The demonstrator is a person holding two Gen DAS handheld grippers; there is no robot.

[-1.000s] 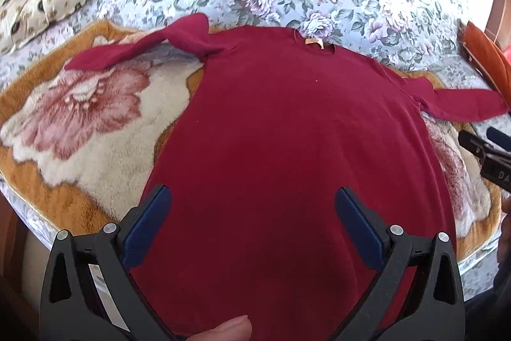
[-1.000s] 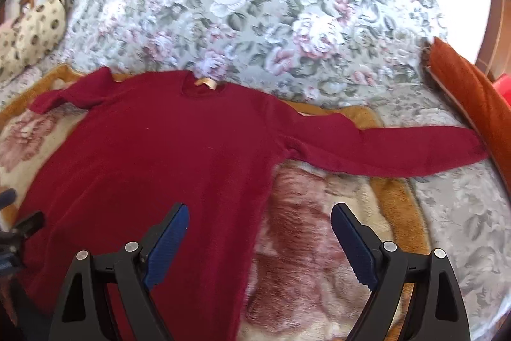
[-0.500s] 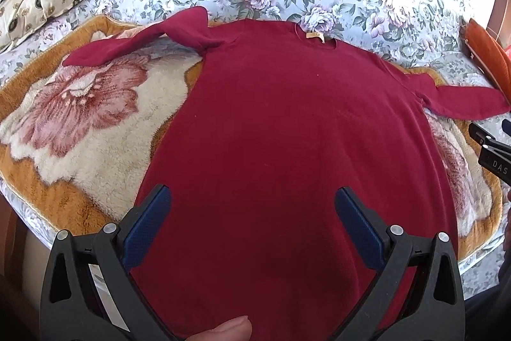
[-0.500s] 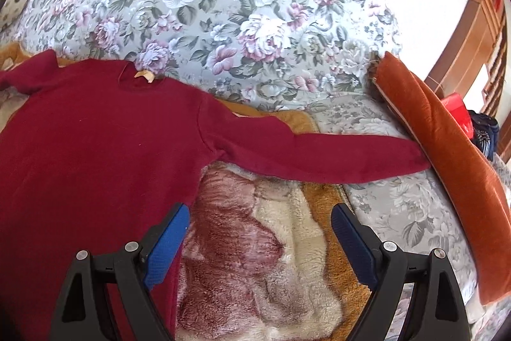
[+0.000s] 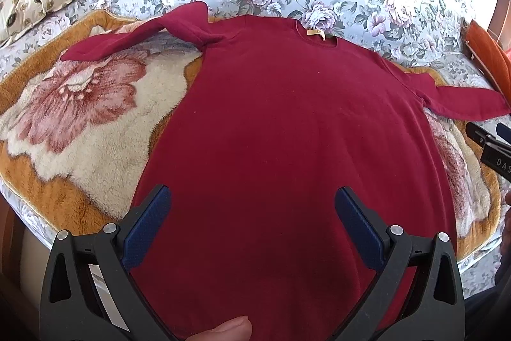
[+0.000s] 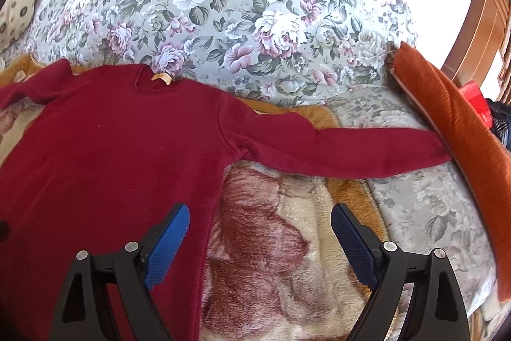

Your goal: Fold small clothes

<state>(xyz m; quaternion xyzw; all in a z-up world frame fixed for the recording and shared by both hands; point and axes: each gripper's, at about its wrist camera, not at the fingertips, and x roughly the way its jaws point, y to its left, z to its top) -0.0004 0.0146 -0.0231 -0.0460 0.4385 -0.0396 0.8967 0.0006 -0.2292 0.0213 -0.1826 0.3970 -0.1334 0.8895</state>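
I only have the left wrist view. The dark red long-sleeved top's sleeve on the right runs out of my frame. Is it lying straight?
Observer: Yes. In the right wrist view that sleeve lies flat and fully extended.
Operator: Where does the cuff end?
Observer: At the long rust-orange corduroy cushion; whether they touch, I cannot tell.
Operator: Right tool position?
Observer: The right tool is open and holds nothing. It hangs over the side edge of the dark red long-sleeved top below the armpit, one finger above the fabric, the other above the fluffy flower-patterned blanket.
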